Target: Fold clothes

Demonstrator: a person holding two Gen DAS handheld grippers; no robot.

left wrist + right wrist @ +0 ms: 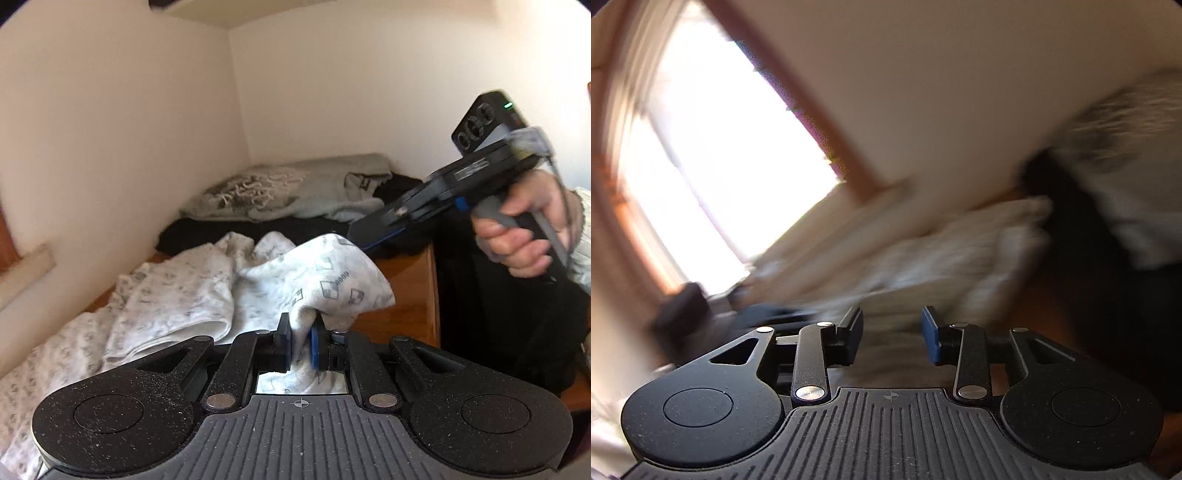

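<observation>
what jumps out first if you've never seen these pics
The left hand-held gripper is pinching a bunch of white patterned cloth, low in the middle of the left view. At right, a hand holds the right hand-held gripper, its jaws apart. A bright window fills the right view's left side.

The wooden table (410, 295) shows as a warm brown strip of bare top, running back toward the corner of the room. 2 cream walls (110, 122) meet in that corner, with a strip of ceiling (207, 14) above them. A pale ledge (26, 273) juts from the left wall at about the height of the table top. In the right wrist view, which is blurred, a bright window (716, 162) with a reddish-brown wooden frame (816, 110) fills the left side, washed out by daylight. Below it, near the sill, stands a small dark object (683, 310), too smeared to tell what it is.
</observation>
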